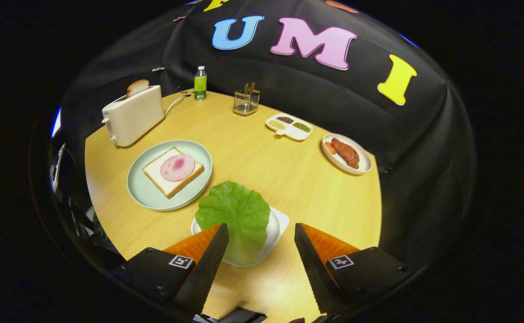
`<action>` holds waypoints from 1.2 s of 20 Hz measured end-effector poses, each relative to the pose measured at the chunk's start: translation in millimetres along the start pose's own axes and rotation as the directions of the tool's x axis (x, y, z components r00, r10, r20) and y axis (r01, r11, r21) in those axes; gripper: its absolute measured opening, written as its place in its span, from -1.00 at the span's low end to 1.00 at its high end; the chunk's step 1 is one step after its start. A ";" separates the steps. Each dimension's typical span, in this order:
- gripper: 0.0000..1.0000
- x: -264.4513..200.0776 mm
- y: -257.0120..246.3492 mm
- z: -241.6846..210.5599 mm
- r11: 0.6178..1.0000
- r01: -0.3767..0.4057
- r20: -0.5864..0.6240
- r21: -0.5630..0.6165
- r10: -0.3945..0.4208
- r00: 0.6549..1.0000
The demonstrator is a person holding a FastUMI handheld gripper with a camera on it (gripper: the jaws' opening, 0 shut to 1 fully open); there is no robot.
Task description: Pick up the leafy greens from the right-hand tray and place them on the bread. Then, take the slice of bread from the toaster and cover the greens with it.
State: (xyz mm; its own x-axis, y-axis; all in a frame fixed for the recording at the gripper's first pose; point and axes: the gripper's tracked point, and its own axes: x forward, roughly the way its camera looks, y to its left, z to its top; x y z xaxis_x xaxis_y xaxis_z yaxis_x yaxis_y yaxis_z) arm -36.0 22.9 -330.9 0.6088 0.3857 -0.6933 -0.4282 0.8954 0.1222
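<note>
A green lettuce leaf [238, 215] lies on a small white tray [279, 226] just ahead of my fingers, its near end reaching in between them. My gripper [261, 235] is open, with the leaf close to the left finger [208, 264] and nothing pressed by either finger. Beyond and to the left, a pale green plate [149, 193] carries a slice of bread [172, 172] topped with a pink round of ham [177, 167]. Further back on the left a white toaster [134, 115] holds a second bread slice [137, 87] sticking up from its slot.
A green bottle [200, 83] and a wire utensil holder [246, 101] stand at the far edge of the wooden table [262, 152]. A divided white dish [289, 126] and an oval plate of sliced meat [347, 153] sit to the right. The toaster's cord trails behind it.
</note>
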 end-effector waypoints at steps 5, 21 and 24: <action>0.68 45.8 19.8 -12.2 0.997 -0.081 -0.093 0.011 0.082 0.992; -0.84 67.0 28.6 -18.7 0.989 -0.093 -0.187 0.117 0.114 0.976; -0.85 49.0 23.1 7.8 0.988 -0.078 -0.122 0.131 0.094 0.988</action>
State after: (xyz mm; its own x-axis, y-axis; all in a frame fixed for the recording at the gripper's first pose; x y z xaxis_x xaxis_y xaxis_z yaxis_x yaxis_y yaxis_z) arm -10.8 64.2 -356.5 0.4794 0.4384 -0.7602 -0.3833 0.8839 0.2680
